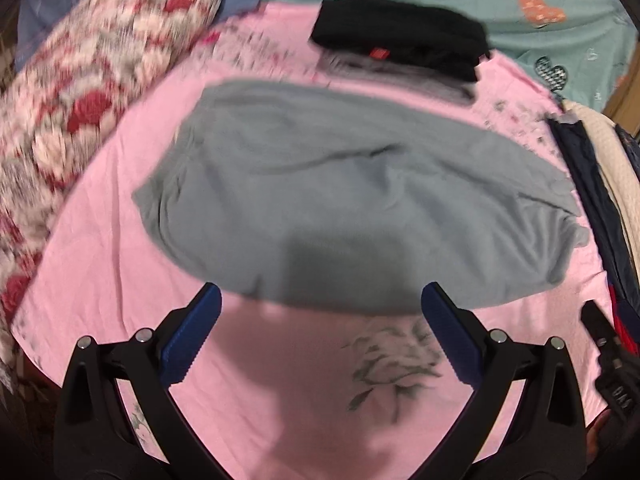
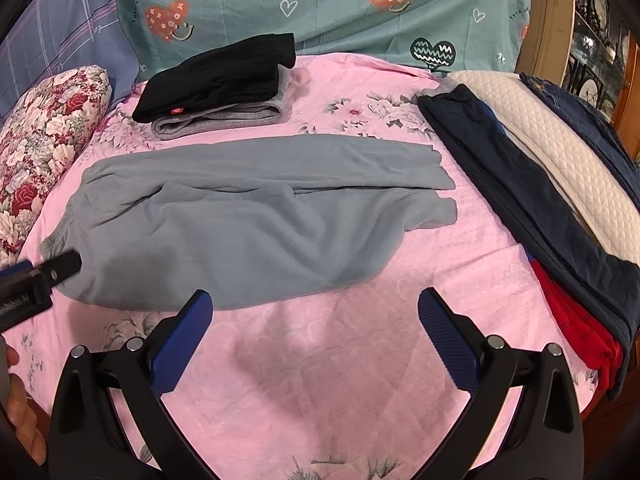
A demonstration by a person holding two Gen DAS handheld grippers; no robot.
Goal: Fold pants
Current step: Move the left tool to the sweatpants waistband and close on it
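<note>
Grey pants (image 2: pixel 248 220): flat on pink bedsheet (image 2: pixel 340 360), long axis left–right, waistband left, leg ends right, legs folded together. Right tongs (image 2: pixel 316 340): apart, empty, just near of the pants' near edge. Left tongs (image 1: pixel 320 328): apart, empty, at the near edge.

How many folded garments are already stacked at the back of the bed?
2. The black garment lies on top and the grey garment under it, behind the blue-grey pants on the pink sheet. More may be hidden between them.
</note>
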